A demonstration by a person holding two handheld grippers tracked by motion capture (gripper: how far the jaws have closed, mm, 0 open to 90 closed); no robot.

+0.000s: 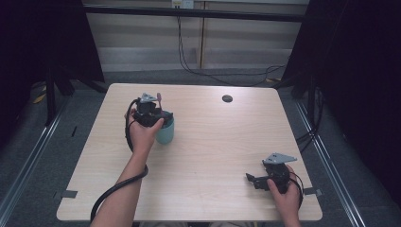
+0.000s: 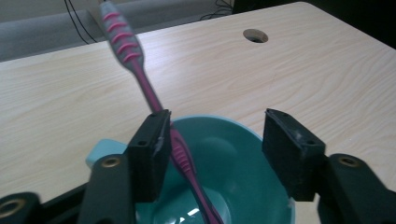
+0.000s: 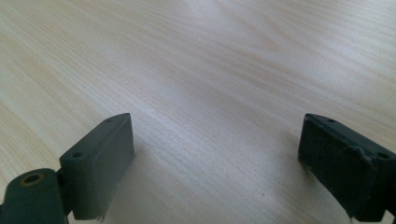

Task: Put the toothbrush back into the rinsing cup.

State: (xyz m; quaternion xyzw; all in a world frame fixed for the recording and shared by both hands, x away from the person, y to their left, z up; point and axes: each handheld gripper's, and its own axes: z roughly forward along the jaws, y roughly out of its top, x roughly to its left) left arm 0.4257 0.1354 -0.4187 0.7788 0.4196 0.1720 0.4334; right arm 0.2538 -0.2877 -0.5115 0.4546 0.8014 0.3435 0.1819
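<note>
Table (image 1: 213,142) evenly lit from above, surroundings dark. Toothbrush (image 2: 122,35) head beyond my left fingers is blurred; small glare inside the cup (image 2: 243,154) below them. Soft shadows under my right fingers (image 3: 100,163).

Toothbrush (image 2: 154,100) in cup (image 2: 243,154), table's (image 1: 213,156) left.

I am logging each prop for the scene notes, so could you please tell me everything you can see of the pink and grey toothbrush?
The pink and grey toothbrush looks plastic, with a slim pink neck and a grey handle end crossed by pink ribbed grips. It stands tilted in the teal cup, lower end inside, handle end slanting up and out. It leans against one inner pad of the left gripper, whose jaws stand apart. Its bristles are not visible.
</note>
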